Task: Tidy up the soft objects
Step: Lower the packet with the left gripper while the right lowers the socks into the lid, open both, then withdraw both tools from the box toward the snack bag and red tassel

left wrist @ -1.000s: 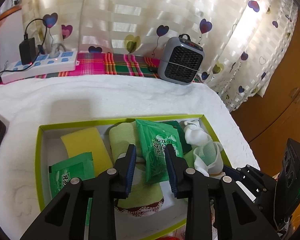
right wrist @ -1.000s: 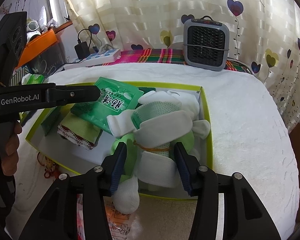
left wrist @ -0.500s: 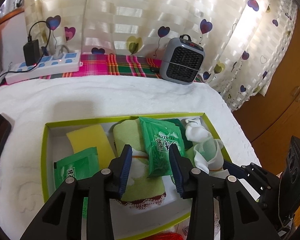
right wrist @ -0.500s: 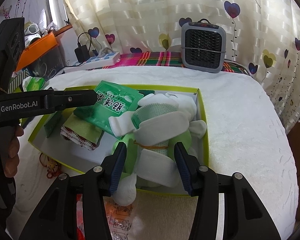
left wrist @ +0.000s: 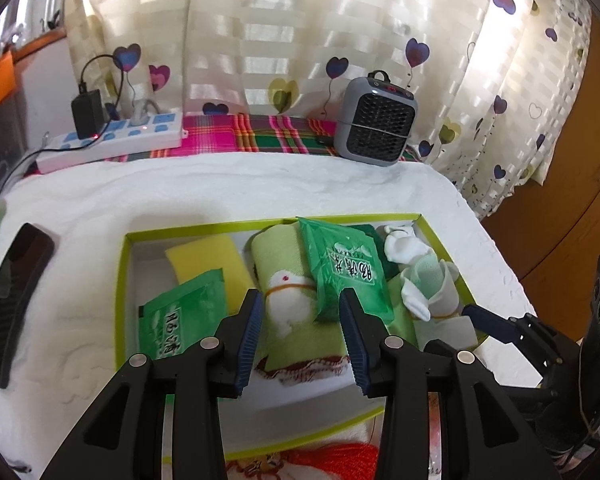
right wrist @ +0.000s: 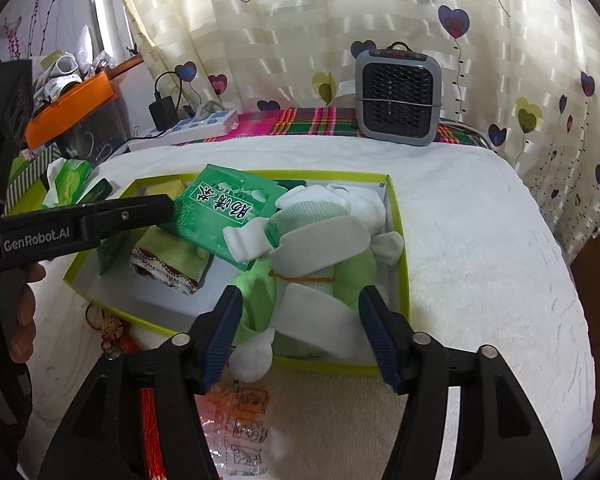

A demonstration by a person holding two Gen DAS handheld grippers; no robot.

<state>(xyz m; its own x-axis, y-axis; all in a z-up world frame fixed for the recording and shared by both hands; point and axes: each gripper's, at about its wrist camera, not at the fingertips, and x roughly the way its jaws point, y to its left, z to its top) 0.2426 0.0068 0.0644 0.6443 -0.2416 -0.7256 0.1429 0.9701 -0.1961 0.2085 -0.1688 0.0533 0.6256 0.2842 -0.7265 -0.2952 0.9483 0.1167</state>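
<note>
The bench [left wrist: 228,184], draped in a white towel, is seen carrying a lime-edged box [left wrist: 121,304] toward its near edge, viewed from farther back than a second ago, both grippers having been drawn away from the contents. Inside the box, a pale green towel [left wrist: 288,292] bound with a rubber band is laid along the middle, a yellow sponge [left wrist: 204,258] beside it toward the left wall. A green tissue packet [left wrist: 344,270] is propped across the towel, and a second green packet [left wrist: 180,316] is leaned at the near left. White and mint socks [right wrist: 320,236] are heaped against the right wall, one toe spilling over the near rim. The left gripper [left wrist: 300,334] and right gripper [right wrist: 300,332] are held wide apart, gripping nothing.
</note>
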